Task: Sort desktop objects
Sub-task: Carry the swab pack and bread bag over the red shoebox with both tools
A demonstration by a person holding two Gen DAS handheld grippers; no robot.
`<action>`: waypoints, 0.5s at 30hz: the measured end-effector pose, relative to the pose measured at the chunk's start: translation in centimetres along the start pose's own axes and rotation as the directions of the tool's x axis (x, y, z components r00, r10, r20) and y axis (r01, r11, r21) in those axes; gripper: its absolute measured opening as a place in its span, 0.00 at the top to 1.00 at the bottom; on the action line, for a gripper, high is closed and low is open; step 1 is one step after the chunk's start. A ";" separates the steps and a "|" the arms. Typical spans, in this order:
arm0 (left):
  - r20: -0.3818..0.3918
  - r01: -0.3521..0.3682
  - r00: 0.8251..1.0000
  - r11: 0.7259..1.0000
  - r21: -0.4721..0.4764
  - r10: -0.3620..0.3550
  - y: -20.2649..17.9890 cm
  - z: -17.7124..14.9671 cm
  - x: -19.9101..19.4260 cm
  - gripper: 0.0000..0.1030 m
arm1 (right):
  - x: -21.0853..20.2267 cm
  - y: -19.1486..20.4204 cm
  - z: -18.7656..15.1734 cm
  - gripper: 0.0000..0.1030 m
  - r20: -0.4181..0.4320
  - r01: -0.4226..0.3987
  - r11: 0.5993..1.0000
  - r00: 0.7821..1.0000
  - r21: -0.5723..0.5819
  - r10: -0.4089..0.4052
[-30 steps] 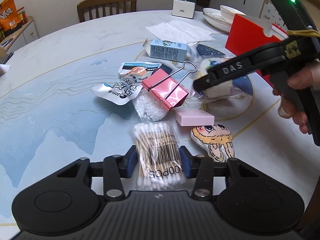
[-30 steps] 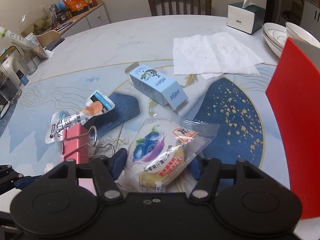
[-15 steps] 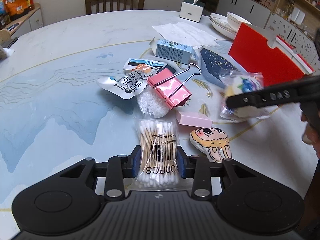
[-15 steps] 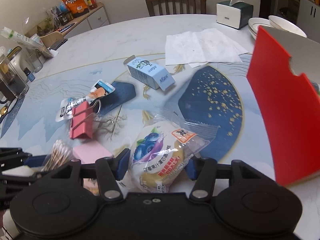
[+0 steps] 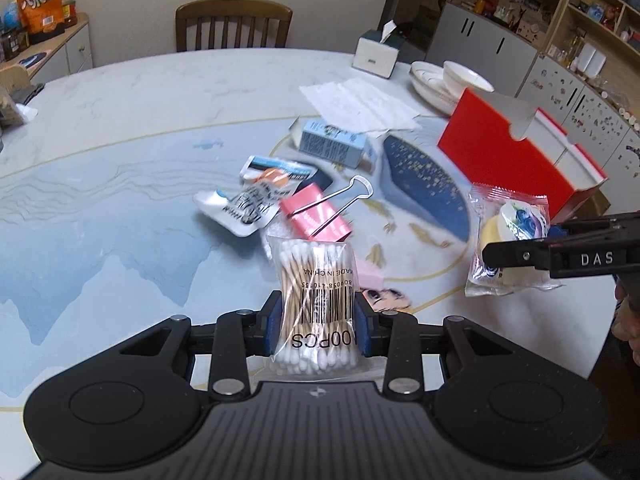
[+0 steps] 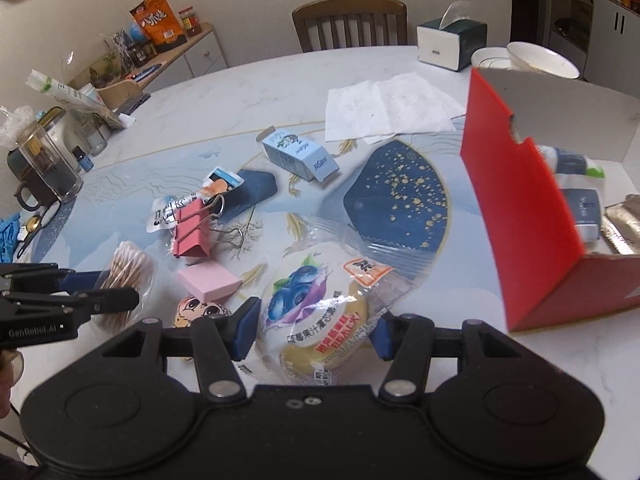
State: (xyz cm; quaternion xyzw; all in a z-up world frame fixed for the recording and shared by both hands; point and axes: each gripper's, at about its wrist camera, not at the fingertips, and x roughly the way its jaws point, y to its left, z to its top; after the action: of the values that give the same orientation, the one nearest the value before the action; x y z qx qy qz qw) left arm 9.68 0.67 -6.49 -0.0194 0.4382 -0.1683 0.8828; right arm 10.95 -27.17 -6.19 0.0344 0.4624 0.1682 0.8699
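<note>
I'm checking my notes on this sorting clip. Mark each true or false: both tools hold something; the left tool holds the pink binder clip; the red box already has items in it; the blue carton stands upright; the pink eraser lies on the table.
1. Both tools hold something. True: the left tool grips the cotton swab pack, the right tool the blueberry snack packet.
2. The left tool holds the pink binder clip. False: the clip lies on the table.
3. The red box already holds items. True.
4. The blue carton stands upright. False: it lies on its side.
5. The pink eraser lies on the table. True.
</note>
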 end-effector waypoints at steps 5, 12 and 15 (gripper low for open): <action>0.019 0.015 1.000 1.000 0.023 -0.016 -1.5 0.8 -0.7 0.66 | -2.0 -0.6 0.2 0.47 0.027 -0.003 1.000 1.000 -0.005 0.003; 0.045 0.039 0.998 0.997 0.062 -0.042 -4.0 2.4 -1.1 0.66 | -4.8 -2.0 0.7 0.47 0.070 -0.009 1.000 0.997 -0.013 0.010; 0.059 0.050 0.997 0.995 0.086 -0.055 -5.5 3.2 -1.1 0.66 | -6.1 -3.1 0.9 0.47 0.087 -0.019 1.000 0.996 -0.016 0.020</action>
State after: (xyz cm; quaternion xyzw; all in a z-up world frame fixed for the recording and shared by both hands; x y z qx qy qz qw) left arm 10.03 -4.59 -2.68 0.0014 0.4027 -0.2091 0.8911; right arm 9.34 -31.94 -1.54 0.0397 0.4225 0.1784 0.8877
